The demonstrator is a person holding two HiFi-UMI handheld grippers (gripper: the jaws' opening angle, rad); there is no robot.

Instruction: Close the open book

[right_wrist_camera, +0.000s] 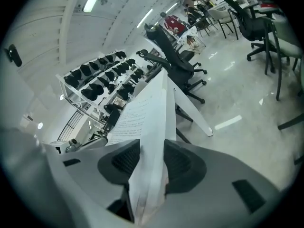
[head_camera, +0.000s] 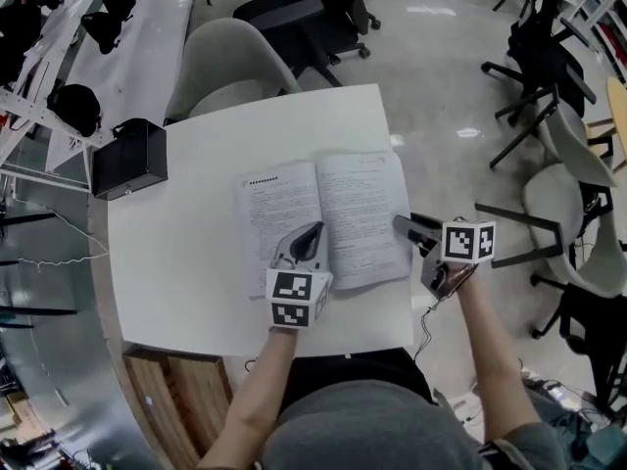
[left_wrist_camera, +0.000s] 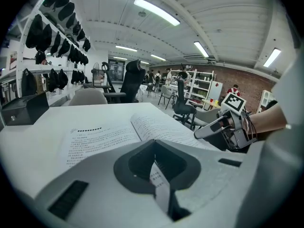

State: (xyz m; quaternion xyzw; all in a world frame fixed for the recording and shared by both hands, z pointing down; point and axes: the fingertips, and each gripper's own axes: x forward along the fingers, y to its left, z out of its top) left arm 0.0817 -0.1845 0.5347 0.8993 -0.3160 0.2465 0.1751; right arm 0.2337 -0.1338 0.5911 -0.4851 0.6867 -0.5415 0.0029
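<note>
One open book [head_camera: 323, 218] lies on the white table [head_camera: 186, 262]. The outer edge of its right-hand pages stands between the jaws of the right claw [head_camera: 404, 225], which pinch the sheaf. The left claw [head_camera: 312, 233], jaws pressed together, rests on the book's near edge beside the spine.

White table [head_camera: 186, 262], grey chair [head_camera: 235, 67], black office chairs [head_camera: 313, 18], glossy pale floor [head_camera: 441, 76], ceiling strip lights [left_wrist_camera: 159, 12]

The white rectangular desk [head_camera: 196, 253] carries a black rectangular box [head_camera: 129, 158] at its left edge. A pale grey shell chair [head_camera: 235, 67] stands at its far side, with a black office chair [head_camera: 313, 18] beyond it.
</note>
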